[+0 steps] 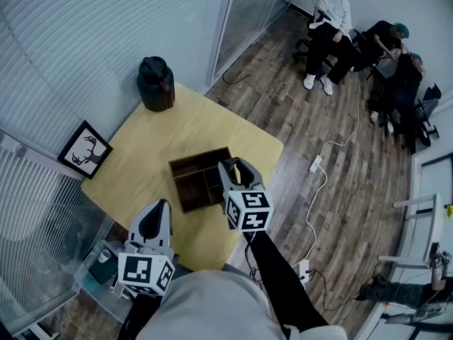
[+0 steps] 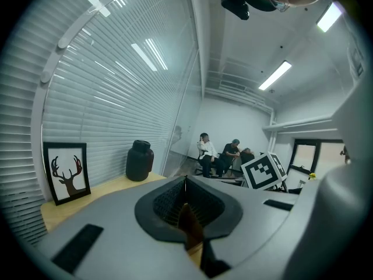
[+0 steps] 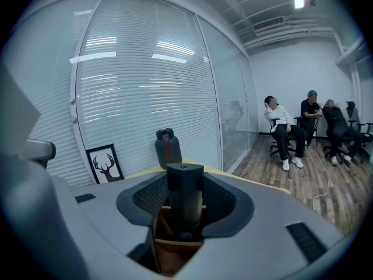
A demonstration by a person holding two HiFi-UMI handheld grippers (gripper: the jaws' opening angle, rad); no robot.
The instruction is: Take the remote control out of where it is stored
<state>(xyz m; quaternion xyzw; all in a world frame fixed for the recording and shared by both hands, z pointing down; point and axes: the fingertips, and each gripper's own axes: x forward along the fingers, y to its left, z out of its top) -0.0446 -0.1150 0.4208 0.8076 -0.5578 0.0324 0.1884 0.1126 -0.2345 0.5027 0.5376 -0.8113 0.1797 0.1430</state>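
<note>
A dark, slim remote control (image 3: 185, 198) stands upright between the pads of my right gripper (image 3: 185, 182), which is shut on it. Its lower end sits just above a compartment of the brown wooden organiser box (image 3: 173, 251). In the head view the right gripper (image 1: 236, 167) hangs over the near right part of that box (image 1: 190, 173), which rests on the yellow table (image 1: 152, 137). The remote is hard to make out there. My left gripper (image 1: 157, 212) is at the table's near edge, left of the box. Its jaws (image 2: 186, 182) meet at the tips with nothing in them.
A black jar (image 1: 156, 83) stands at the table's far corner and a framed deer picture (image 1: 84, 149) leans at the left edge against the blinds. Glass walls run along the left. A power strip and white cable (image 1: 316, 163) lie on the wooden floor. People sit on chairs (image 1: 329, 27) far off.
</note>
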